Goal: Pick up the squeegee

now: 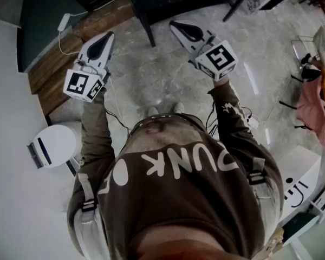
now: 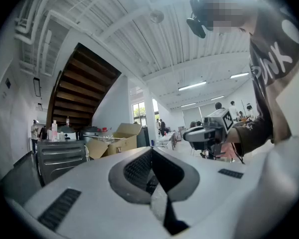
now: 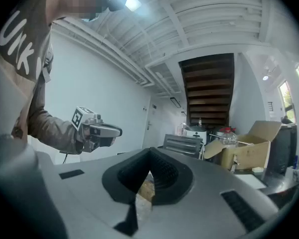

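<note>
No squeegee shows in any view. A person in a brown sweatshirt stands on a pale stone floor (image 1: 162,75) and holds both grippers level out in front. The left gripper (image 1: 109,35) has its jaws together at a point with nothing between them; its own view looks along the closed jaws (image 2: 151,150) into a large room. The right gripper (image 1: 173,24) is shut too and empty, the same in its own view (image 3: 150,149). Each camera sees the other tool: the right gripper (image 2: 189,133) and the left gripper (image 3: 117,131) hang in mid-air, apart.
A white round device (image 1: 53,145) sits on the floor at the left, beside a wooden step (image 1: 65,58). A dark table leg (image 1: 146,26) stands ahead. A metal cabinet (image 2: 60,158), an open cardboard box (image 2: 117,138) and a dark staircase (image 2: 84,83) lie beyond. Clothes (image 1: 314,102) hang at right.
</note>
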`<action>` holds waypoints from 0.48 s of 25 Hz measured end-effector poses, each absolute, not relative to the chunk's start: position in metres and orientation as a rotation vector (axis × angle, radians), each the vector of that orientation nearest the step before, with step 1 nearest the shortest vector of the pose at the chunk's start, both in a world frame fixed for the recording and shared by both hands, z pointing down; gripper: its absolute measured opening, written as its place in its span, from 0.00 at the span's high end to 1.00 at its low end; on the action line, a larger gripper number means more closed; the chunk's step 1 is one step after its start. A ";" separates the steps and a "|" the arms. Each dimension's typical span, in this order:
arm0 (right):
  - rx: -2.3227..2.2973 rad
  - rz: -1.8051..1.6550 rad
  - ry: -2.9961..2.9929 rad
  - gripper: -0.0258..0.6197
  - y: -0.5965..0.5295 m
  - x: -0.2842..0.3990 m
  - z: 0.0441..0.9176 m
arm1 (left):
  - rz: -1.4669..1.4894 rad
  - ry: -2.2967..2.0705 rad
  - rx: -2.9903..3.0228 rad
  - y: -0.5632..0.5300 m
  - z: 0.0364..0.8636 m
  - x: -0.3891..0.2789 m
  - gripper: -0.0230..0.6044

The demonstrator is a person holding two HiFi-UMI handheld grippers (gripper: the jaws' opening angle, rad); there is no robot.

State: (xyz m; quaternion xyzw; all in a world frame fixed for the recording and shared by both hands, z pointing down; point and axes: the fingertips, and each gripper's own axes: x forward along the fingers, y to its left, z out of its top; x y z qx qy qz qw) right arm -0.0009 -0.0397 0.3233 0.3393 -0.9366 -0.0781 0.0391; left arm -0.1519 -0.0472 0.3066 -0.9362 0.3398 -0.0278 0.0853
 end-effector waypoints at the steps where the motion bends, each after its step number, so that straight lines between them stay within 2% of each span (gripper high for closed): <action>1: 1.042 -0.240 -2.870 0.95 -0.040 -0.001 0.323 | -0.084 1.014 -2.792 -0.047 0.307 -0.152 0.96; 12: 1.052 -0.214 -2.885 0.95 -0.039 0.002 0.323 | -0.088 1.012 -2.792 -0.045 0.307 -0.150 0.96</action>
